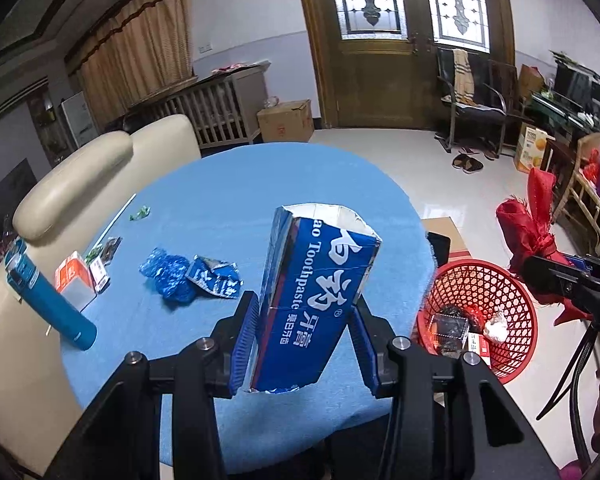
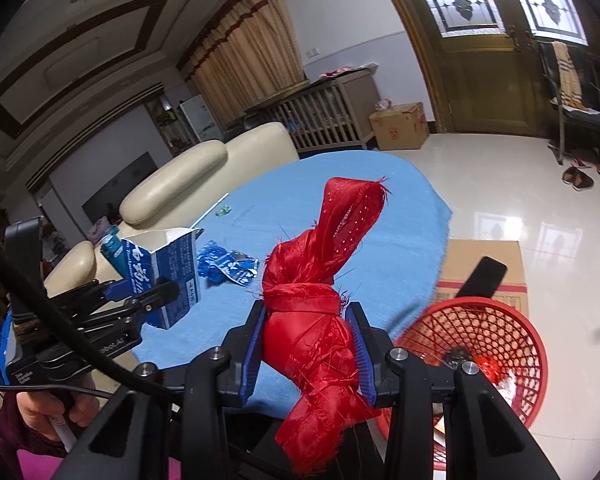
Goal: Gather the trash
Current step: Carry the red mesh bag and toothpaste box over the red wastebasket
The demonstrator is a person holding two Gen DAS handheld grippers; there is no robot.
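Note:
My left gripper (image 1: 305,312) is shut on a torn blue toothpaste box (image 1: 312,292), held upright over the near edge of the blue round table (image 1: 228,184). The same box (image 2: 172,268) shows at the left in the right wrist view. My right gripper (image 2: 306,320) is shut on a knotted red ribbon bundle (image 2: 320,292), which also appears as a red ribbon bundle (image 1: 528,224) at the right in the left wrist view. A red mesh trash basket (image 1: 512,292) stands on the floor right of the table, with some trash inside; the basket (image 2: 512,344) lies just right of my right gripper.
On the table lie crumpled blue wrappers (image 1: 192,276), a blue bottle (image 1: 48,296), a small orange-and-white box (image 1: 74,276), a white straw (image 1: 118,216) and a green scrap (image 1: 140,213). A cream sofa (image 1: 72,184) stands behind. A cardboard box (image 2: 484,268) sits beside the basket.

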